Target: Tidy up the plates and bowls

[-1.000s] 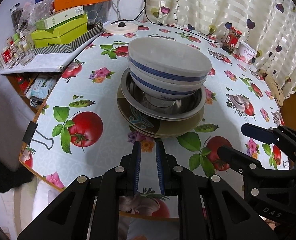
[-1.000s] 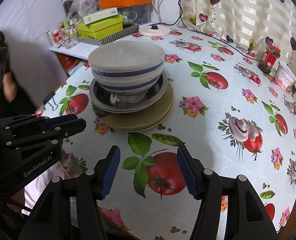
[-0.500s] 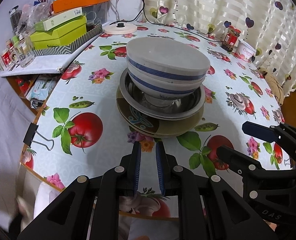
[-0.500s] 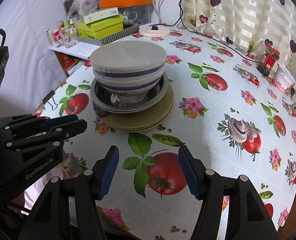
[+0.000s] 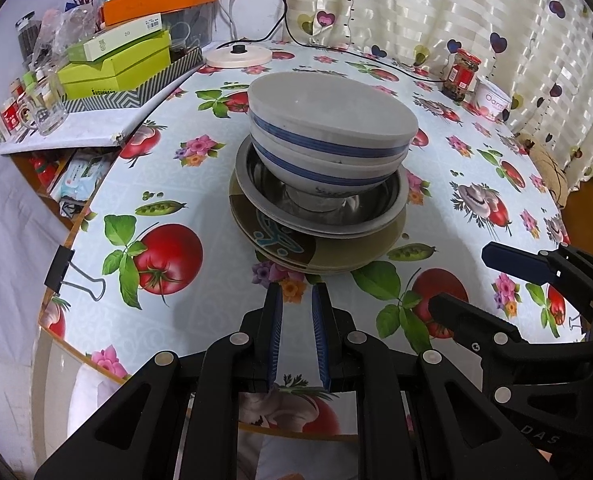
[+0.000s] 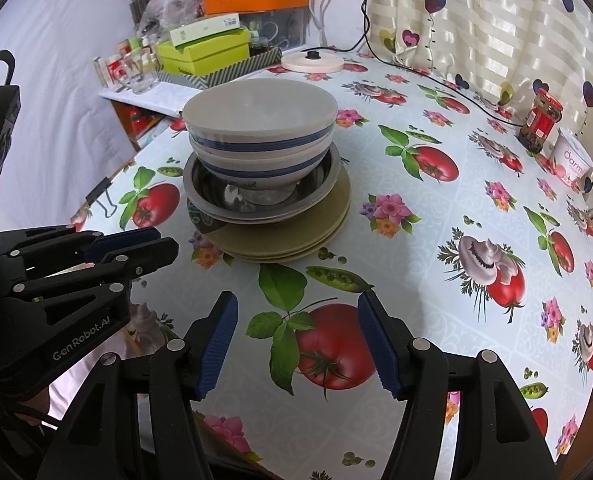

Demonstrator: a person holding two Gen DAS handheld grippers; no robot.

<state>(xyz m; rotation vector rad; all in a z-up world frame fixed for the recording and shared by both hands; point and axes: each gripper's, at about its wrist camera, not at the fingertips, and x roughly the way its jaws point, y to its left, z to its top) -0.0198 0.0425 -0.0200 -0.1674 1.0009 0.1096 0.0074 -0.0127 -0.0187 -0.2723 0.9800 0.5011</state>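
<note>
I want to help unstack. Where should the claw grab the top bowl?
Probably the top bowl's rim on the near side, one finger inside and one outside. It sits upright, nested in another bowl, so only the thin rim is free. The open right claw fits best.

Bare tablecloth [image 6: 436, 216] lies open between both grippers and the dish stack [image 6: 264, 184], and wide to its right. Far right edge: jar [image 6: 540, 124] and tub [image 6: 572, 158]. Behind-left of the stack: boxes [image 5: 116, 68], glass mug [image 5: 48, 106], white round lid [image 5: 238, 56], trailing black cable [image 6: 456, 88].
</note>
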